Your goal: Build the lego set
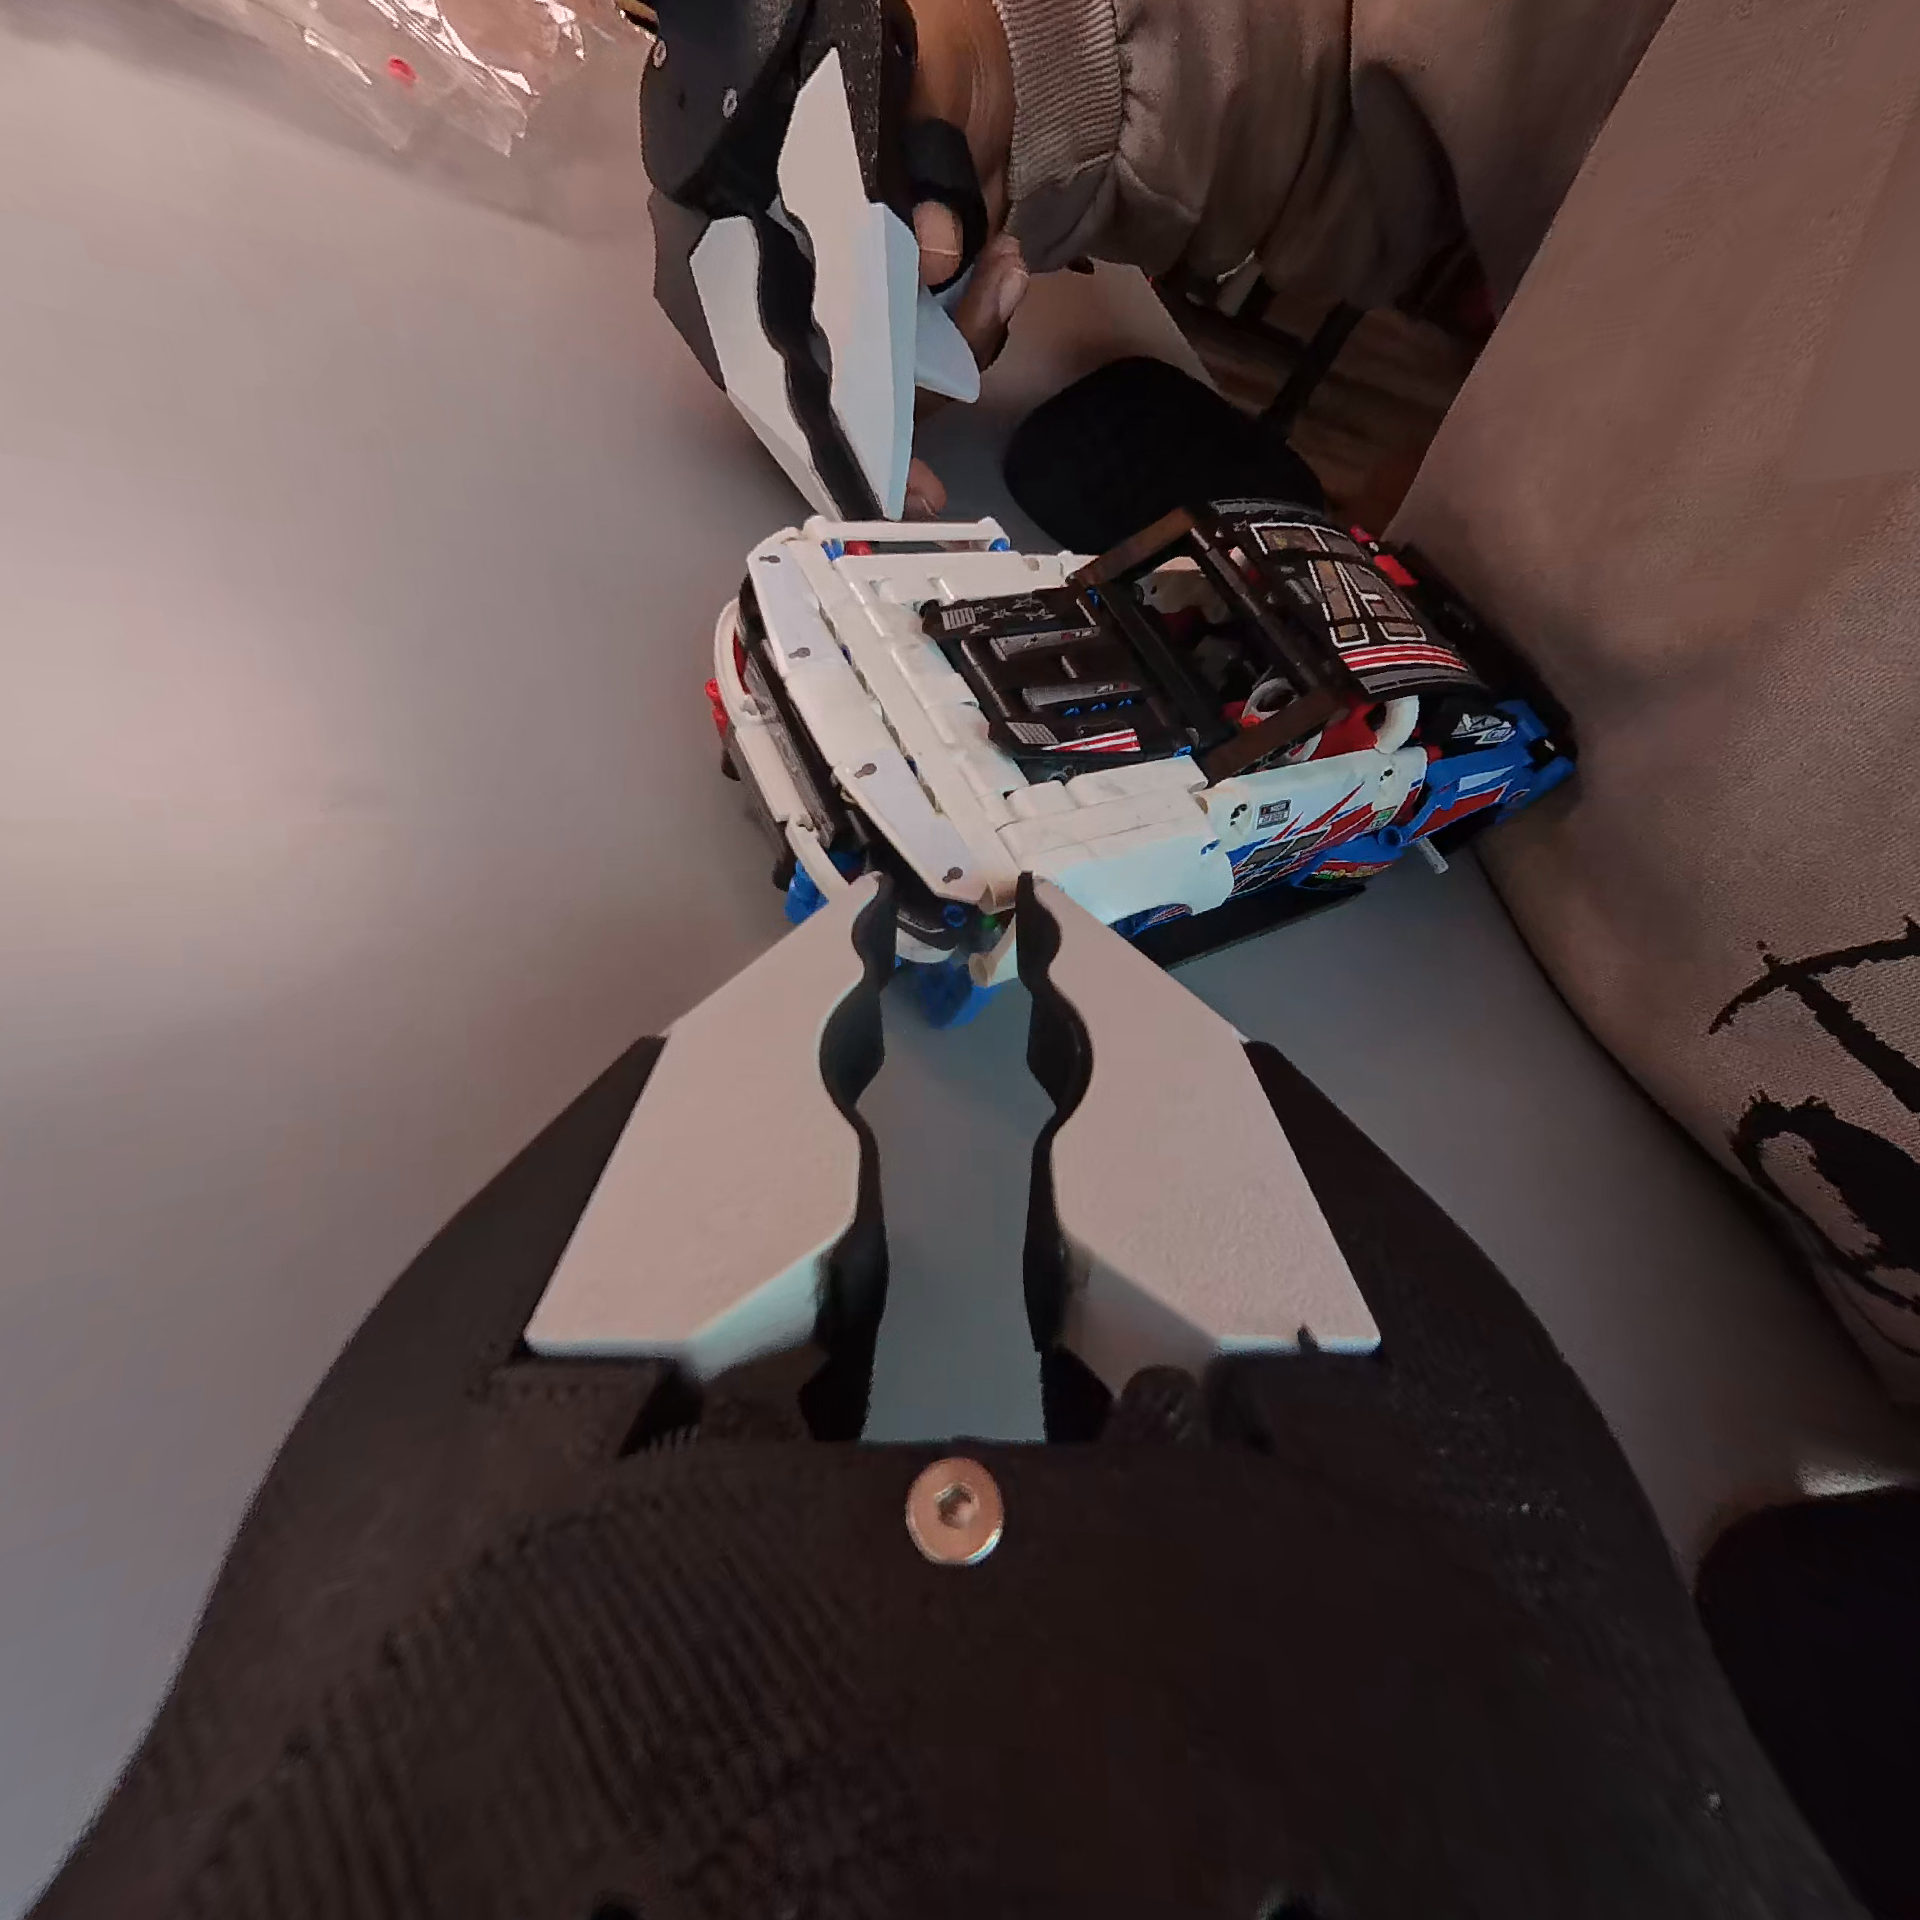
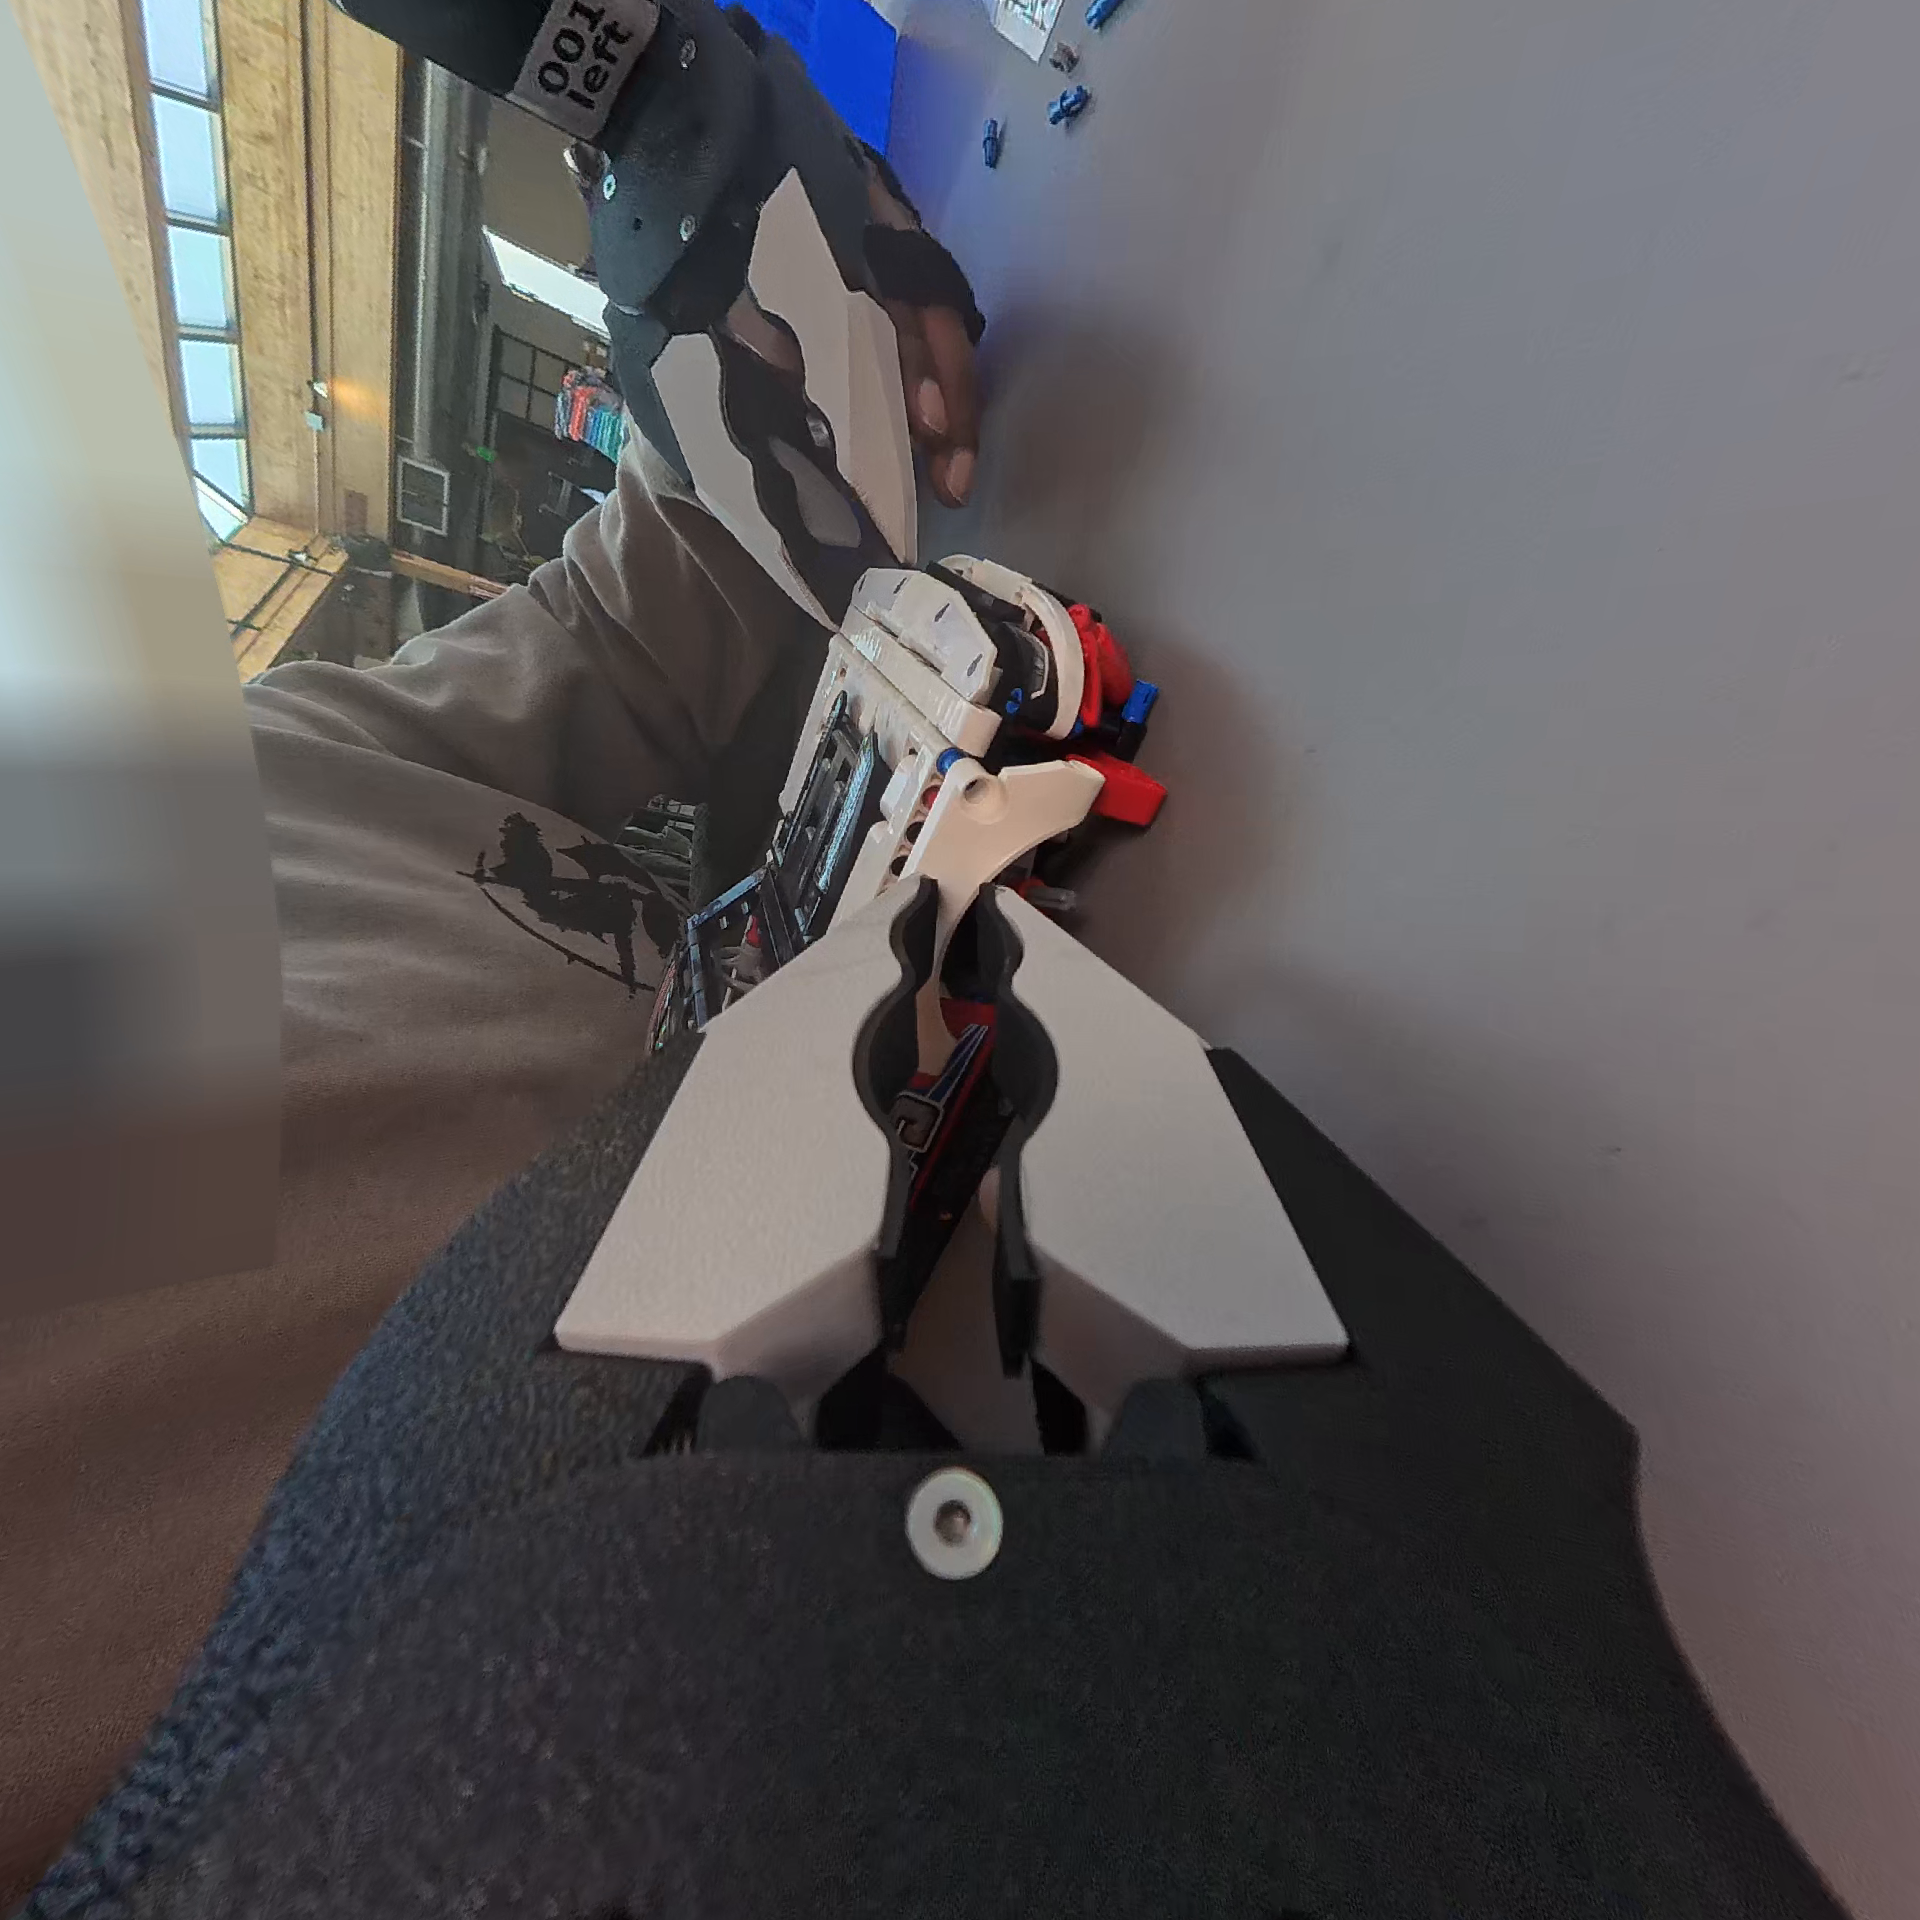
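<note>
A white, blue and red lego car (image 1: 1039, 748) with a black roof and hood lies on the grey table (image 1: 312, 779). My left gripper (image 1: 953, 896) is closed on its near front corner, with the white bumper end between the tips. My right gripper (image 1: 868, 504) comes in from above and is pinched on the far end of the same bumper. In the right wrist view the car (image 2: 935, 727) sits tilted against the table, my right gripper (image 2: 961, 899) clamps a white fender panel, and the left gripper (image 2: 883, 577) touches the far white edge.
A clear plastic bag (image 1: 416, 83) with a red piece lies at the table's far left. Small blue pins (image 2: 1065, 104) lie scattered beyond the car. A person's beige sweatshirt (image 1: 1714, 727) is close by the car's rear. A black chair seat (image 1: 1153, 447) is below the table edge. Left tips to right tips: about 11 centimetres.
</note>
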Motion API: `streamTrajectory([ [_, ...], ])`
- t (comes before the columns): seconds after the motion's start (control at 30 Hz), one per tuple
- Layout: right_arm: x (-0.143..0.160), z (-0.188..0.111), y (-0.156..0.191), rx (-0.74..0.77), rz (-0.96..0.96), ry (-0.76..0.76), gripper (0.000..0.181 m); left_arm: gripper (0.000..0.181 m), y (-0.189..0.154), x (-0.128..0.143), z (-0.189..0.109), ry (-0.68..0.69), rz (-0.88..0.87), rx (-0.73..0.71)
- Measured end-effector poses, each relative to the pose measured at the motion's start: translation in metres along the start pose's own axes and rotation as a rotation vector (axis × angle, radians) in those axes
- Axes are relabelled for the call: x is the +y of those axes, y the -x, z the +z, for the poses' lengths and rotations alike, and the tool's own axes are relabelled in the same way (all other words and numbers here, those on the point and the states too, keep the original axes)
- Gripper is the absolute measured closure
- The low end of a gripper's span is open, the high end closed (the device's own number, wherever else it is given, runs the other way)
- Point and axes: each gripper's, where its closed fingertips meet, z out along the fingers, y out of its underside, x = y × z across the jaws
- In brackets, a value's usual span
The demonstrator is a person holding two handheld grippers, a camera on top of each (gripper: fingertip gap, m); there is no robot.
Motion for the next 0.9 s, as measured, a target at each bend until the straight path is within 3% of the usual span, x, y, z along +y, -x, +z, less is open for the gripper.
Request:
streamTrajectory([
  [0.9, -0.0025, 0.0022, 0.0029, 0.049, -0.068, 0.085, 0.179, 0.165, -0.0018, 0.0010, 0.0020, 0.011, 0.024, -0.008],
])
